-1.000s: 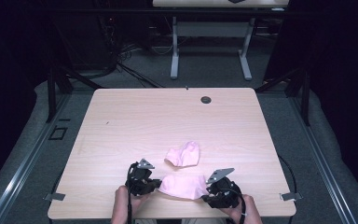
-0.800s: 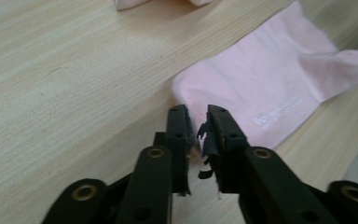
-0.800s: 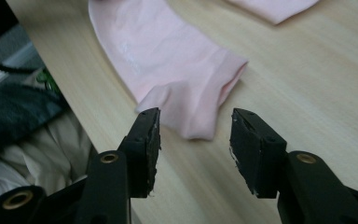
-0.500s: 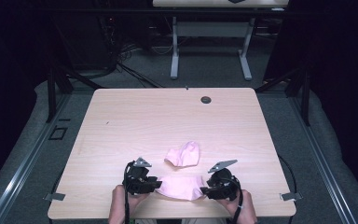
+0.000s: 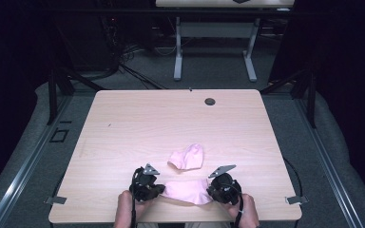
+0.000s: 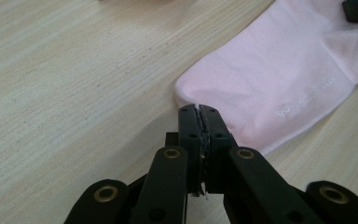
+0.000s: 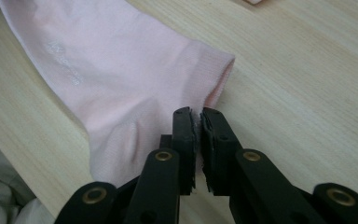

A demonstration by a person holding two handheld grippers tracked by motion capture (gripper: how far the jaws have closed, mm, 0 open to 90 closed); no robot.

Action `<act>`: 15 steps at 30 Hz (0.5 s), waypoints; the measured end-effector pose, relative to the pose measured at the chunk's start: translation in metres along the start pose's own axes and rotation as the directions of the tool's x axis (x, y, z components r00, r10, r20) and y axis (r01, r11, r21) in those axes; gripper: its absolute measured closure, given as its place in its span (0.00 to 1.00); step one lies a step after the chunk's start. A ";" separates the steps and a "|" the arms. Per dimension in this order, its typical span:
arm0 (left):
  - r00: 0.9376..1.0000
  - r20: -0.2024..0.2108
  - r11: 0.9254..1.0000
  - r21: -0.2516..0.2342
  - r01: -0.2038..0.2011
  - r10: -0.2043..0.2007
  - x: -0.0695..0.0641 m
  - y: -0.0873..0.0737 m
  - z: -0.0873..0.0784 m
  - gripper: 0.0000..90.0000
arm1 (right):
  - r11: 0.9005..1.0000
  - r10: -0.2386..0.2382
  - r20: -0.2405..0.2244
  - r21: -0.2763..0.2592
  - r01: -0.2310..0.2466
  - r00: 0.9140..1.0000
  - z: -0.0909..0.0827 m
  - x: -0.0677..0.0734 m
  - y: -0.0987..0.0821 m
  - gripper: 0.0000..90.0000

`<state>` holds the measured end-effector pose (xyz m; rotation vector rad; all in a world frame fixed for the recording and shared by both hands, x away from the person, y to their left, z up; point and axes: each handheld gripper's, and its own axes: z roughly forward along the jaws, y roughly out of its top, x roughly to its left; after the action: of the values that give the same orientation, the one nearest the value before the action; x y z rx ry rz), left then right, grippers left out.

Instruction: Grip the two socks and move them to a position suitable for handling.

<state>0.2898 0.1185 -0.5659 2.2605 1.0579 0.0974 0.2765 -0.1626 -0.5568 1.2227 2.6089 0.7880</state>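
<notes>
A pink sock (image 5: pixel 186 191) lies flat near the table's front edge, between my two grippers. My left gripper (image 5: pixel 159 189) has just closed its jaws, and they pinch the sock's (image 6: pixel 279 79) toe end at the left gripper (image 6: pixel 199 111). My right gripper (image 5: pixel 212 191) has also just closed. Its jaws nip the edge beside the ribbed cuff of the sock (image 7: pixel 121 70) at the right gripper (image 7: pixel 196 114). A second pink sock (image 5: pixel 188 156) lies crumpled a little farther in, touched by neither gripper.
The wooden table (image 5: pixel 138 123) has a small dark round cap (image 5: pixel 210 101) near its far edge. Its front edge runs just behind my hands. Beyond the table stand another table's legs (image 5: pixel 177 52) and cables on the grey floor.
Both grippers' jaws have closed on the ends of the near sock. The right hand has shifted slightly toward the front edge; the left has stayed put.
</notes>
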 end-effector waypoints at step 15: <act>0.999 -0.009 0.998 -0.031 0.048 -0.048 0.003 -0.001 -0.008 0.51 | 1.000 -0.003 -0.034 -0.029 0.002 0.999 -0.011 -0.009 -0.002 0.66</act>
<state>0.2891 0.1250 -0.5607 2.2071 1.1077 0.1038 0.2770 -0.1745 -0.5495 1.2085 2.6160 0.8507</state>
